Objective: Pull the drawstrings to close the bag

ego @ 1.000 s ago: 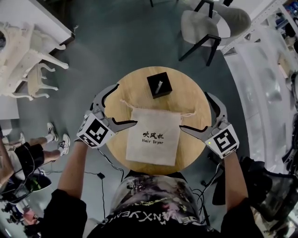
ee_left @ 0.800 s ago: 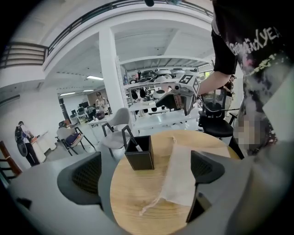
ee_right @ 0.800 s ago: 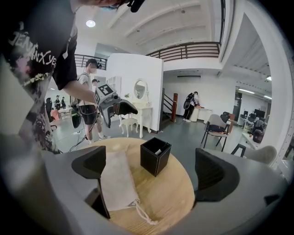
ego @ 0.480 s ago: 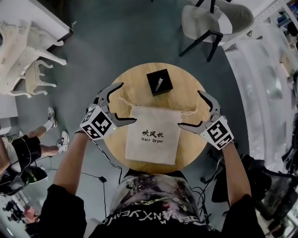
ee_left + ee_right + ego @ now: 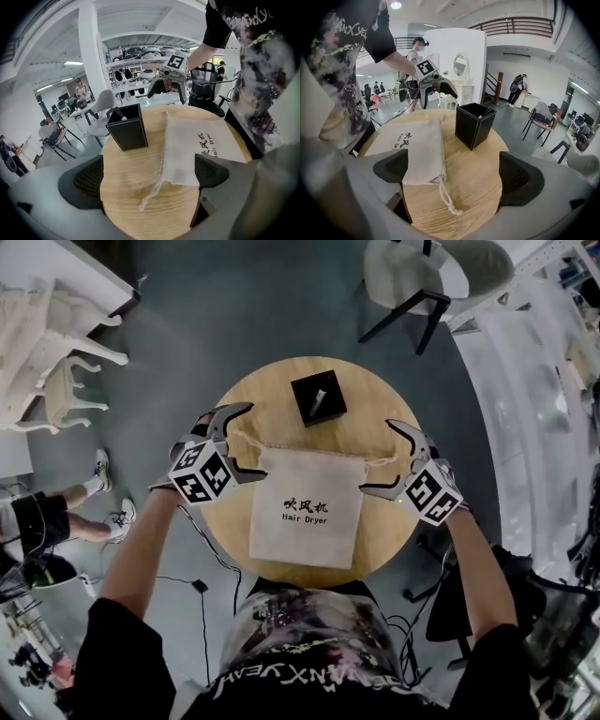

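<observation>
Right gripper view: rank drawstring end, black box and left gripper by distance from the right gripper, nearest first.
1. Drawstring end: just ahead, low between the open jaws.
2. Black box: middle of the table, right of centre.
3. Left gripper: across the table, at its far edge.

Your left gripper (image 5: 149, 177) held its jaws wide apart above the round table (image 5: 117, 161). The drawstring (image 5: 151, 194) lay loose between them, untouched. The bag (image 5: 197, 147) lay at two o'clock and the black box (image 5: 126, 129) at eleven.
</observation>
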Demonstrator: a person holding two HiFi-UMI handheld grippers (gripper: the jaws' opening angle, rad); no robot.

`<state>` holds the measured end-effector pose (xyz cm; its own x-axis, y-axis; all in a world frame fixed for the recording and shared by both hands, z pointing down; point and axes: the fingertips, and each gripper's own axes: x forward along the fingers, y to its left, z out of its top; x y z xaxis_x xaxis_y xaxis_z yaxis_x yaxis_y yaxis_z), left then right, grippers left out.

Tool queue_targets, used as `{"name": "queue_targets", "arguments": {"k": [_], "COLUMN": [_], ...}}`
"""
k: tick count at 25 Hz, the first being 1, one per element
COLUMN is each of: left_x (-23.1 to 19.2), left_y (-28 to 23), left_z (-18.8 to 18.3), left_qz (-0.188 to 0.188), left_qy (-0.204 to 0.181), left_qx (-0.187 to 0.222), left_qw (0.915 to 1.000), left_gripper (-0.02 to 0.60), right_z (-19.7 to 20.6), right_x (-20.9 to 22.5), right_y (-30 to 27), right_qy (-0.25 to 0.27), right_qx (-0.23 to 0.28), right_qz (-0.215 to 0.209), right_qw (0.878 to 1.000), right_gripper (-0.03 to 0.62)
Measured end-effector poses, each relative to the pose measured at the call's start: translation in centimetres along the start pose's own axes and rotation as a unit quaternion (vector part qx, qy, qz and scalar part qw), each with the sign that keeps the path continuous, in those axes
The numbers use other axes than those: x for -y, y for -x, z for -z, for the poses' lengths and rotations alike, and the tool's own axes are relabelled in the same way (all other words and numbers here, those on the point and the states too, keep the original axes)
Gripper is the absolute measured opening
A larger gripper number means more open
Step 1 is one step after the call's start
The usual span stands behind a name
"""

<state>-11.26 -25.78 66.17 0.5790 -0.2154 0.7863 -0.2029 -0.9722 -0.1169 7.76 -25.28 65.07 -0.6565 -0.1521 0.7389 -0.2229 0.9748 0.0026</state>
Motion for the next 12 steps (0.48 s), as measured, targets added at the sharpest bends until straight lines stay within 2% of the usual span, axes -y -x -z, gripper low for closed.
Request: {"name": "queue_targets", "arguments": {"k": [7, 12], "left_x": [0.5, 1.9], "left_y": [-2.3, -3.6], "left_z": [2.0, 3.5], "left_qz": [0.037, 0.082], "left_qy": [-0.016, -0.080], "left_qx": [-0.032, -0.077], "left_qw": [0.9987, 0.9905], "left_gripper": [0.584, 0.584], "right_z": [2.6, 5.0], "right_x": [-0.9, -1.6], "right_y": [-2.2, -3.5], "right_qy": [0.026, 0.046], "right_qx": [-0.039, -0.081], "right_qz": [-0.036, -0.065], "right_qw": [0.998, 0.994], "right_gripper": [0.584, 0.584]}}
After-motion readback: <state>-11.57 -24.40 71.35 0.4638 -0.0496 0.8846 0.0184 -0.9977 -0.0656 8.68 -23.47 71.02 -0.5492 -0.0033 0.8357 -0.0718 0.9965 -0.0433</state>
